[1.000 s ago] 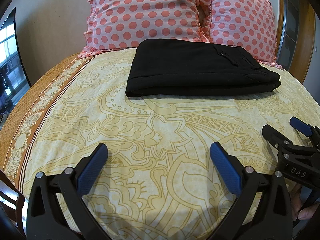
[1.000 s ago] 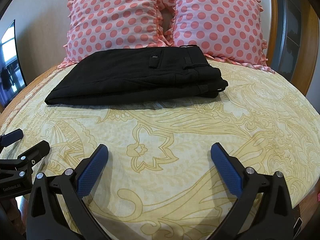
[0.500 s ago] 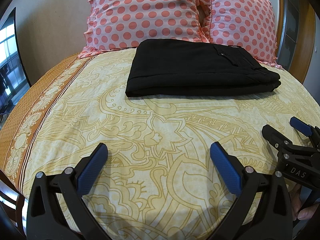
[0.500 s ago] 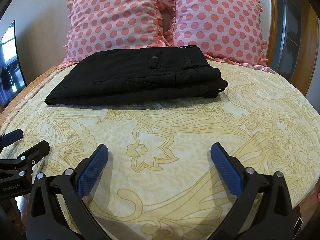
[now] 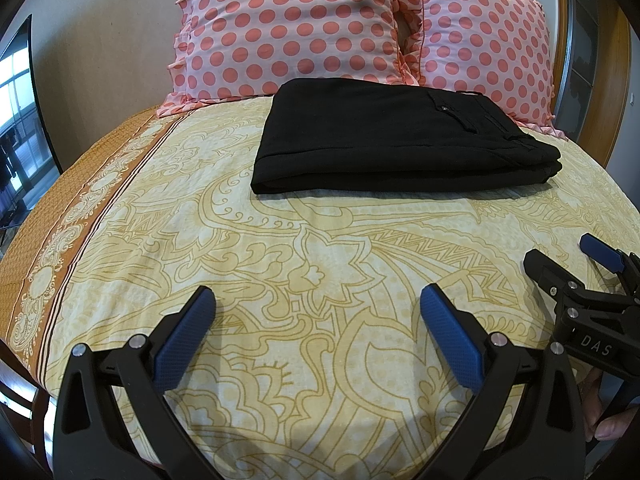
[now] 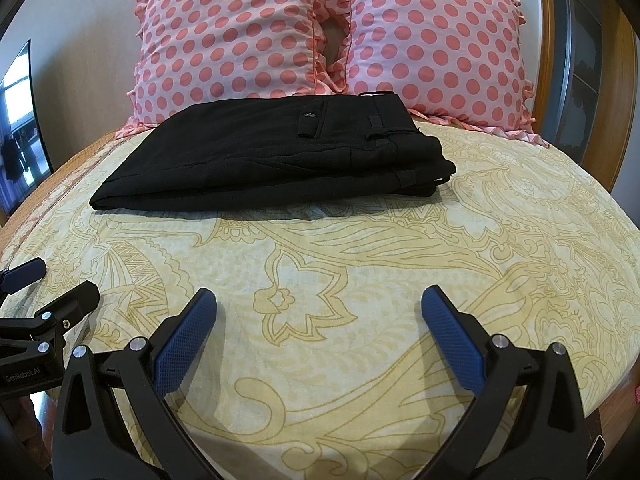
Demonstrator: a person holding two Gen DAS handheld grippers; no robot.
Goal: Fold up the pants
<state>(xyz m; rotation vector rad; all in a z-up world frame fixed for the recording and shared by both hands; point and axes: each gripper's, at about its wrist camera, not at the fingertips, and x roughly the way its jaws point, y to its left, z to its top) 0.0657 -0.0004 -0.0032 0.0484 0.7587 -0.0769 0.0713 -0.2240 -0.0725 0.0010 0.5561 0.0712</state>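
Since the black pants [image 5: 404,136] already lie folded flat at the far end of the bed [image 5: 192,220], just by the dotted pillows [image 6: 248,28], both the left gripper [image 5: 316,318] and right gripper [image 6: 318,320] hang near, fingers wide open, holding nothing.

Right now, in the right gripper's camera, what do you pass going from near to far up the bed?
right hand-held gripper → yellow patterned bedsheet → folded black pants → pink polka-dot pillows → wall
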